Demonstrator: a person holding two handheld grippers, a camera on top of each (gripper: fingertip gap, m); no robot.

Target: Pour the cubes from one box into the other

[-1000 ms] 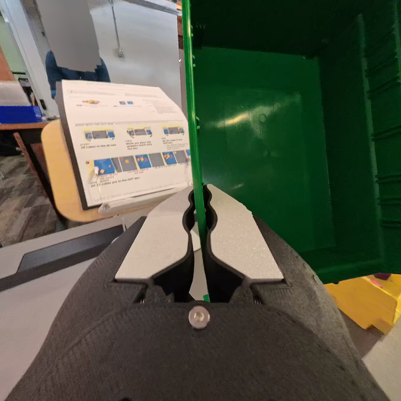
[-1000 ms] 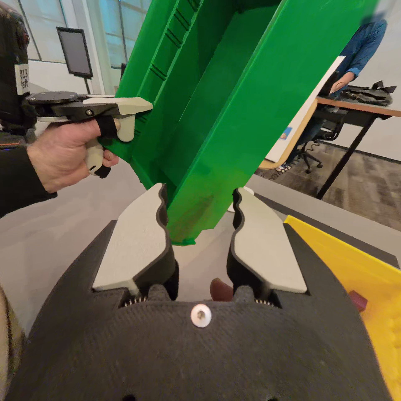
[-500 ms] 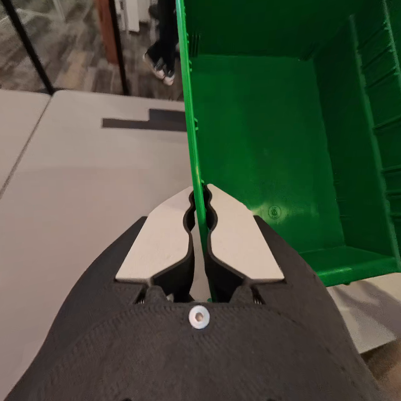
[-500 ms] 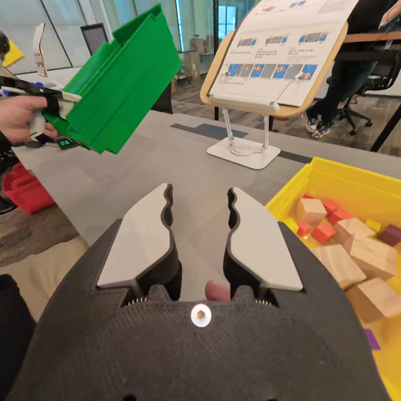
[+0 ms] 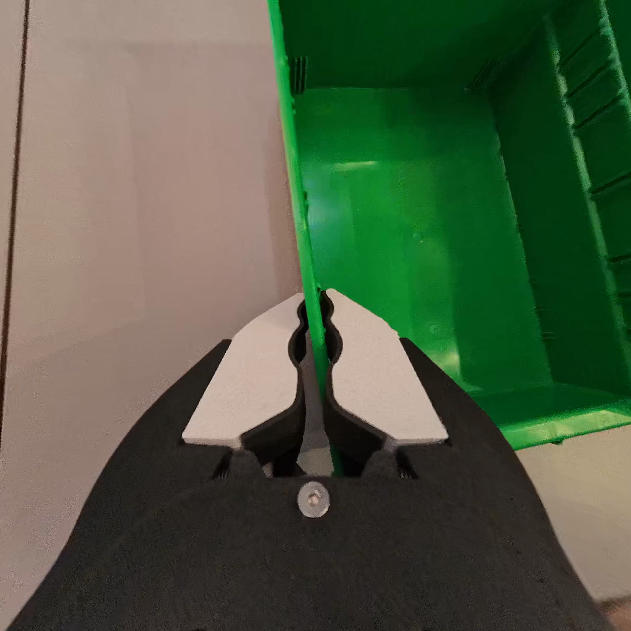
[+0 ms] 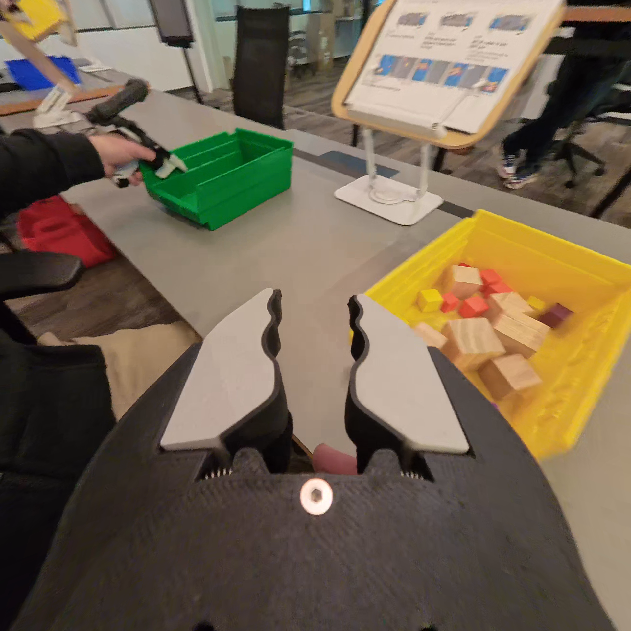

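My left gripper (image 5: 316,297) is shut on the side wall of the empty green box (image 5: 409,239). In the right wrist view the green box (image 6: 232,177) is upright at the far left of the grey table, with the left gripper (image 6: 170,167) clamped on its near left rim. The yellow box (image 6: 580,266) stands at the right and holds several wooden, red, yellow and purple cubes (image 6: 478,334). My right gripper (image 6: 314,307) is open and empty above the table's near edge, left of the yellow box.
A tilted board with an instruction sheet (image 6: 444,61) stands on a white base (image 6: 389,201) at the back of the grey table (image 6: 273,259). A red bin (image 6: 61,232) lies on the floor at the left. A person's legs (image 6: 546,119) are behind the table.
The left gripper has swung the green box down from a raised, tilted pose to level at the table's far left. The right gripper has drawn back and stays open.
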